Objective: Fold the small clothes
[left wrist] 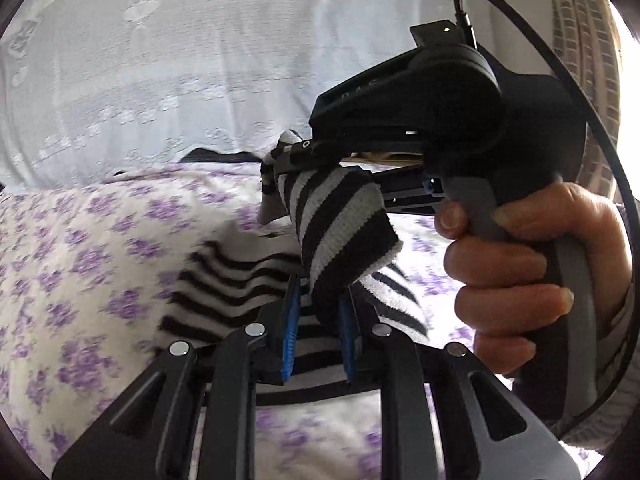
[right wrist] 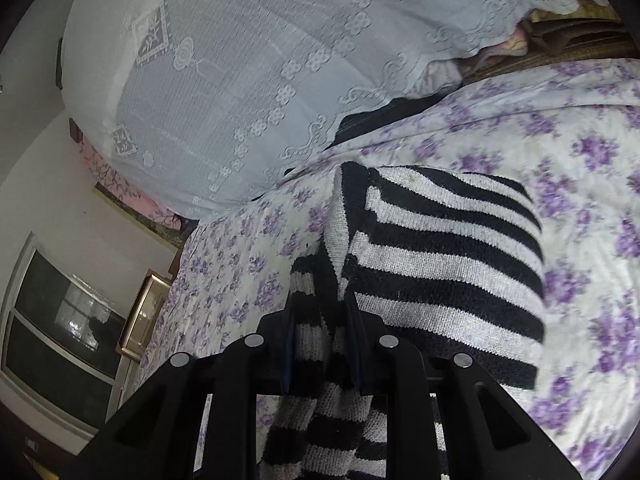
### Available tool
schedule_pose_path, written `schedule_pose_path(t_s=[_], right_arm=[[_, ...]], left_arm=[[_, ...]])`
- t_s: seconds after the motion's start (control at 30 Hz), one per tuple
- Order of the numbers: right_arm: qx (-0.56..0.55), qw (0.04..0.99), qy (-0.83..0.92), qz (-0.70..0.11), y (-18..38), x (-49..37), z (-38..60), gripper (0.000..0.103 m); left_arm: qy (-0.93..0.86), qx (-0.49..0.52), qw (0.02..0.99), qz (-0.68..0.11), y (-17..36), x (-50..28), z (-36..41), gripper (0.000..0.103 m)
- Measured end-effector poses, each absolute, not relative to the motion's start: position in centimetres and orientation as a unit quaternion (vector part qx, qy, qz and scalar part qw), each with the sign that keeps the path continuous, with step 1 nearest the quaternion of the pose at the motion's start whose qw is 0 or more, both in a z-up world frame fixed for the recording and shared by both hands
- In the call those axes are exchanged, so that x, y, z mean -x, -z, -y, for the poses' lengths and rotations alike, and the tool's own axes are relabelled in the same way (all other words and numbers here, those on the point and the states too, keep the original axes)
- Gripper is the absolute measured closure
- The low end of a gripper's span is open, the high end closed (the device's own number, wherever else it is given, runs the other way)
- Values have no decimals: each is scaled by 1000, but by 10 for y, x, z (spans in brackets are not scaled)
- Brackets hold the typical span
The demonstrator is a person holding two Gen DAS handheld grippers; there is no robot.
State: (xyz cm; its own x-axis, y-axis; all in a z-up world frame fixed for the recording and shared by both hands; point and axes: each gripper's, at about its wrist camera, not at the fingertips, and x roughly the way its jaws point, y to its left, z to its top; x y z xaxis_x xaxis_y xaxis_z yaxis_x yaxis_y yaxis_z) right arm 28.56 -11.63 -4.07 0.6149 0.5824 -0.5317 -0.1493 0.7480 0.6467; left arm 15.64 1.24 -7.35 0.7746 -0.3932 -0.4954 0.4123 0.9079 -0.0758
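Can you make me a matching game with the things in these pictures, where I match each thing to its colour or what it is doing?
Things:
1. striped cloth
2. bedsheet
3. lace cover
4. right gripper

Colours or states:
A. white with purple flowers
B. pale and see-through, with a stitched pattern
C. black and white bands
D. shut on a lifted end of the cloth

Right pairs: 1-C, 2-A, 3-B, 4-D

Bonus: the left gripper pinches the same cloth lower down, between its blue pads.
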Motion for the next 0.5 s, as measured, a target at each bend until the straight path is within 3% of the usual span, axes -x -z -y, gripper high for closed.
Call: schedule_pose_path(t_s=[0.33,0.5], right_arm=[[-256,841,-216,-425,84,-303,47,81],[-253,826,-217,-455,108,-316,35,77]], left_arm=[[193,48,922,-331,109,-175,-76,84],[183,117,898,-383,133,-189,-101,66]])
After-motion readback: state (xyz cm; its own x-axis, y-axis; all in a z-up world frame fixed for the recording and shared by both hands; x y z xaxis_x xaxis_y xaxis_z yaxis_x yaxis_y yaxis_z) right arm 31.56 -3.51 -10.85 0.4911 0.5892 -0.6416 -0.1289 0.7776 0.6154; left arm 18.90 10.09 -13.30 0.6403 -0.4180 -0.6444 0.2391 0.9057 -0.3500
